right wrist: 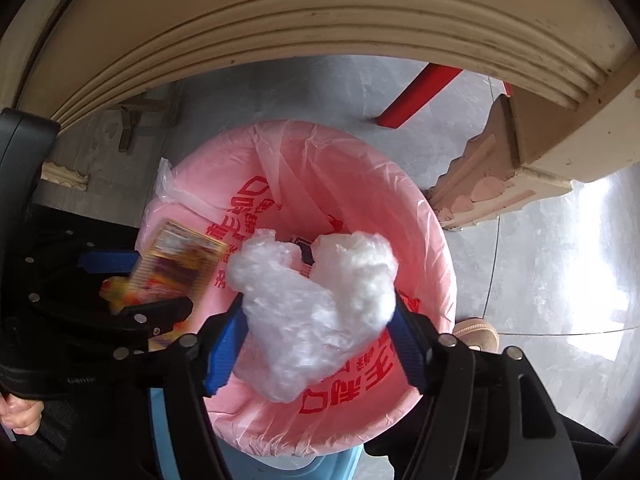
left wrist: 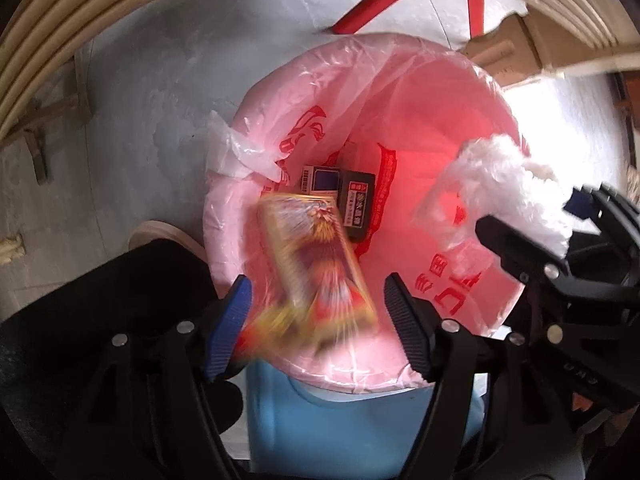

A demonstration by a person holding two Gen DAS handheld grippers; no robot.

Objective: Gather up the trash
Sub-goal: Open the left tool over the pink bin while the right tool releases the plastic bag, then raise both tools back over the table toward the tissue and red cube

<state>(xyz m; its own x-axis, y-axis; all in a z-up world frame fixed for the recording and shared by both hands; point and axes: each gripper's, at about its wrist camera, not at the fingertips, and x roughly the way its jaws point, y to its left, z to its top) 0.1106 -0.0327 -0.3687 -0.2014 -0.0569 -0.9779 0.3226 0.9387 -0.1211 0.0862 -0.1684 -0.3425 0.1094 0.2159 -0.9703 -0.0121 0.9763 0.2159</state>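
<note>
**Both grippers spread over the lined bin**

The left gripper (left wrist: 318,320) stands with jaws apart; the motion-blurred yellow-red packet (left wrist: 316,264) lies between the pads, touching neither. The right gripper (right wrist: 320,344) is also spread; the crumpled white plastic wad (right wrist: 316,312) sits between its blue pads, seemingly brushing the right one, and whether the wad is still gripped cannot be told.

Both hang directly above the blue bin (left wrist: 340,424), whose mouth is covered by a pink bag liner (left wrist: 432,128). The rim rings both jaws with room on every side. Two small boxes (left wrist: 340,192) lie on the bottom.

Beyond is grey floor (right wrist: 540,240), a cream moulded table edge (right wrist: 320,12) above, and a red bar (right wrist: 416,96).
</note>
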